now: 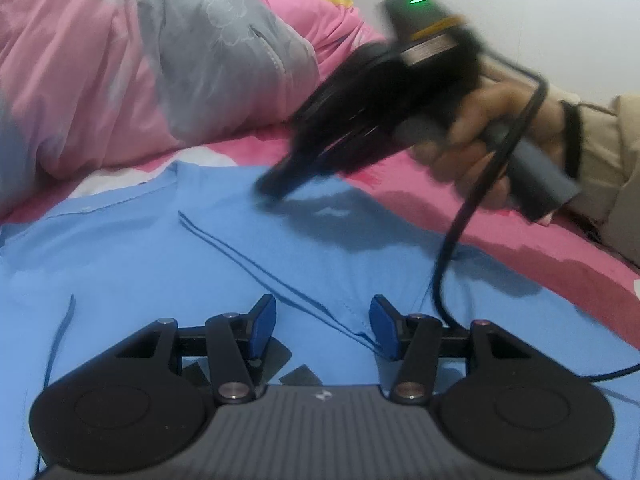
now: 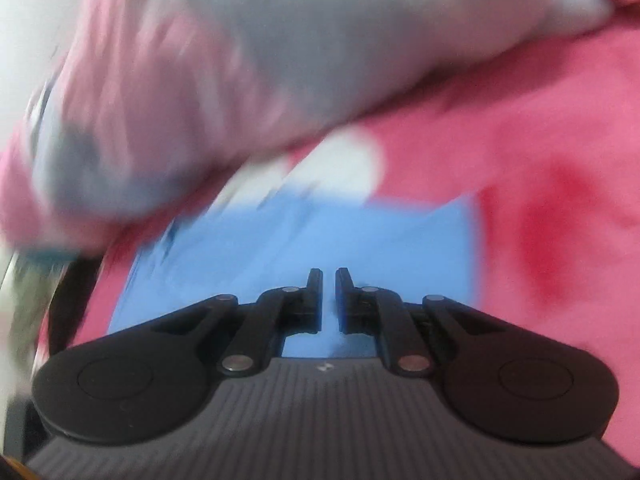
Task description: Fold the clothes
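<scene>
progress looks early-to-mid, as far as i can judge; blue shirt (image 1: 132, 264) lies spread on the pink bedsheet (image 1: 500, 216), mostly flat, w/ one long diagonal crease or folded edge running across it toward the left gripper (image 1: 322, 326); that line may be a first side fold already laid in, but can't say for sure; no compact stack visible yet, so most folds seem left to do.

left gripper sits low over the shirt's near part, jaws apart about halfway, fabric edge passing between them near the right pad, pads not pressing on it as far as i see.

right gripper (image 2: 329, 300) is nearly together, only a thin slit showing, nothing pinched in it; seen from the left wrist view it's blurred, tip down at the shirt's far edge; person's hand (image 1: 480, 136) grips its handle, cable (image 1: 460, 224) trailing.

pink-and-grey quilt (image 1: 168, 68) is bunched behind the shirt, not touching it much; right view too smeared for detail.
</scene>
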The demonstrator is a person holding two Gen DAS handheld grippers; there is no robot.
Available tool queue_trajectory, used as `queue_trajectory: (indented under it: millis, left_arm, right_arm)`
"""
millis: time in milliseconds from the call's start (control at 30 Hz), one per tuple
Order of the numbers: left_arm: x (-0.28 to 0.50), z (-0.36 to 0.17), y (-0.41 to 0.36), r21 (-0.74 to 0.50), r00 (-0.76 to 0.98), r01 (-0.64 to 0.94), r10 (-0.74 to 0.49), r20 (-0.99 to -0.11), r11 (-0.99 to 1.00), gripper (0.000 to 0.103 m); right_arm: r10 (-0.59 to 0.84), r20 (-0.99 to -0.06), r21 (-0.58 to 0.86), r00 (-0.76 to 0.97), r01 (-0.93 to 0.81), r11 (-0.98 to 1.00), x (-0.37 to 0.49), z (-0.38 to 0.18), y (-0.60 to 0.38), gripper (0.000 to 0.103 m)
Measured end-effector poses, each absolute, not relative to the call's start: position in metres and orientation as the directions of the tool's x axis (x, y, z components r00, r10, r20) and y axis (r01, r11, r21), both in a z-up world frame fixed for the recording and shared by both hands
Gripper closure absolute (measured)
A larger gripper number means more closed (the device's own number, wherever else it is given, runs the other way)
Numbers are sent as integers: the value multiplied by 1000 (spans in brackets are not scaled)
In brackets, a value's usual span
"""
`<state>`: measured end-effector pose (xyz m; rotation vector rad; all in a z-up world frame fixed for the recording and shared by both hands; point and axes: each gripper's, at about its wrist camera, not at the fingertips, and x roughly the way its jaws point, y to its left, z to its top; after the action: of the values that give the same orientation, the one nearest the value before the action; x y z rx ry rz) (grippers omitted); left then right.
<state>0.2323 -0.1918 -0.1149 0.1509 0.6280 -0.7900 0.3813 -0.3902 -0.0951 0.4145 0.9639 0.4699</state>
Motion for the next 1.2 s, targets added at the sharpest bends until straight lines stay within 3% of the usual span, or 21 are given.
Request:
queue_trajectory:
  millis: [100, 233, 533, 733, 867, 933, 1033, 1200]
  left_arm:
    - [234, -115, -189, -111, 530, 702, -621, -577, 703, 50]
    - [237, -114, -186, -132, 523, 701, -631, -573, 701, 50]
    - [249, -109, -169, -272, 498, 653, -671, -549, 707, 48]
    - [258, -101, -159, -274, 532, 544, -579, -618, 793, 48]
    - [250, -80, -135, -240, 582, 458, -493, -646, 856, 48]
    - [239, -62, -117, -218, 620, 410, -446, -646, 886, 47]
    - [215, -32, -84, -213, 666, 339, -394, -633, 916, 43]
    - [151, 2, -44, -207, 714, 295, -359, -601, 933, 34]
  right_arm:
    - [593, -665, 579, 454, -187, 793, 406, -111, -371, 99]
    - [503, -607, 590, 615, -76, 804, 419, -95, -390, 96]
    - [541, -444, 775, 714, 3, 632, 266, -66, -468, 96]
    - [606, -410, 861, 682, 69, 505, 227, -113, -474, 96]
    - [550, -449, 869, 704, 201, 452, 218, -146, -486, 98]
    - [509, -406, 904, 759, 252, 346, 196, -149, -504, 96]
    - [469, -334, 923, 818, 182, 340, 147, -119, -512, 95]
    - [602, -263, 930, 754, 33, 365, 75, -85, -478, 95]
